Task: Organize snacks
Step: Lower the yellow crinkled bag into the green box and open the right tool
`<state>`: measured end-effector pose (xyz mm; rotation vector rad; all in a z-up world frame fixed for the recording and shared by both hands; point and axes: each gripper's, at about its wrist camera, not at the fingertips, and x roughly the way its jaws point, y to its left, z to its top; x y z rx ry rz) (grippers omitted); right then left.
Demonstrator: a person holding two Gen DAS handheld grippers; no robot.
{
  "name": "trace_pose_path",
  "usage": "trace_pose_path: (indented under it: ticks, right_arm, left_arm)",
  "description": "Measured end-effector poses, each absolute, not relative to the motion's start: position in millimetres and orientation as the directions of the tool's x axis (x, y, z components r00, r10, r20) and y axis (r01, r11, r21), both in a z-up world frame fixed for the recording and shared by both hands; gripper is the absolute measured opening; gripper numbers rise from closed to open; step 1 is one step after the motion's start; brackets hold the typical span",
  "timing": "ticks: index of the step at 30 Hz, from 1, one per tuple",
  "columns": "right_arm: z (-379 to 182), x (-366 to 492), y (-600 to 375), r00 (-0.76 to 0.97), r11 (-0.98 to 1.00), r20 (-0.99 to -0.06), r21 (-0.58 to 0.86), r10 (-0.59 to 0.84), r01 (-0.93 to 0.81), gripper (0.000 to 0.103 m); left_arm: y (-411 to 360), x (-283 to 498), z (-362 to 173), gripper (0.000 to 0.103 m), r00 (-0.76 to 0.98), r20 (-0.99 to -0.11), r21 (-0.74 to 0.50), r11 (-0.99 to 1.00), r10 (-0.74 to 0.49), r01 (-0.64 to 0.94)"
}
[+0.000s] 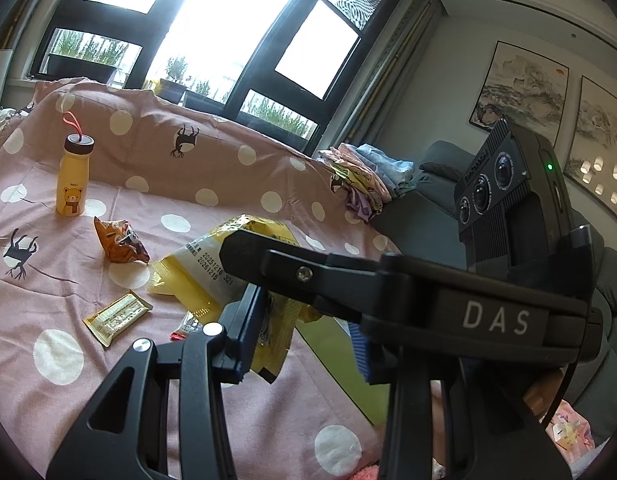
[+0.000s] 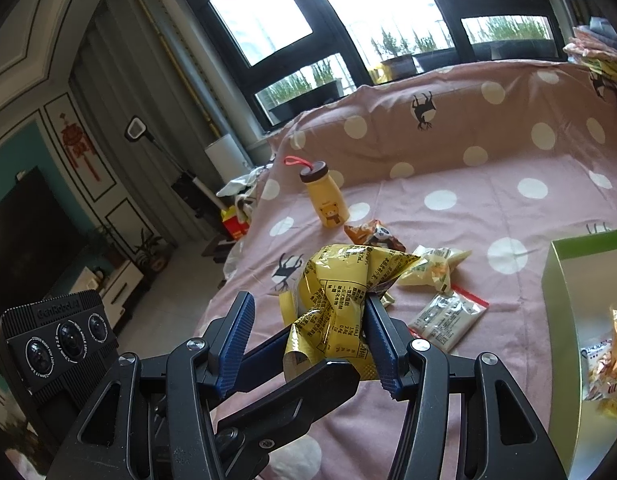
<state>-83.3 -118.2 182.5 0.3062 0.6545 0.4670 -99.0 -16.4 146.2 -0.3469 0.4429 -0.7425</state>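
Note:
A crumpled yellow snack bag (image 2: pixel 332 296) hangs off the pink bedspread between both grippers. My left gripper (image 1: pixel 302 316) comes in from the lower left in the right wrist view and is shut on the bag's lower edge (image 1: pixel 276 340). My right gripper (image 2: pixel 308 300) is open around the bag. Its right pad (image 2: pixel 378 340) touches the foil and its left pad (image 2: pixel 236 336) stands clear of it. In the left wrist view one black finger (image 1: pixel 268 258) of the right gripper crosses in front of the bag and hides the left fingertips.
On the bedspread (image 2: pixel 488 152) lie an orange packet (image 2: pixel 372 234), a pale yellow packet (image 2: pixel 436 268), a clear pouch (image 2: pixel 448 320) and a gold bar (image 1: pixel 116 318). A yellow bear bottle (image 2: pixel 326 200) stands behind. A green box (image 2: pixel 558 320) at right holds snacks.

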Motion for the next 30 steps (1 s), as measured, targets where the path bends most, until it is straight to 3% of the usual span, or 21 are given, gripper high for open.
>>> trace_pose_path:
  ticks: [7, 15, 30]
  right_arm:
    - [189.7, -84.3, -148.8, 0.723, 0.862, -0.497, 0.418, 0.48, -0.285, 0.058]
    - [195.7, -94.8, -209.0, 0.797, 0.855, -0.423, 0.473, 0.431, -0.211, 0.058]
    - [183.1, -115.3, -320.9, 0.895, 0.78, -0.378, 0.624, 0.237, 0.058, 0.058]
  left_arm:
    - [-49.6, -95.4, 158.2, 0.038, 0.616, -0.273, -0.424, 0.668, -0.738, 0.612]
    - [-108.0, -87.4, 172.7, 0.038, 0.542, -0.279, -0.353, 0.609, -0.793, 0.71]
    - [-225.3, -61.8, 166.7, 0.038, 0.311, -0.376, -0.328, 0.439, -0.873, 0.836]
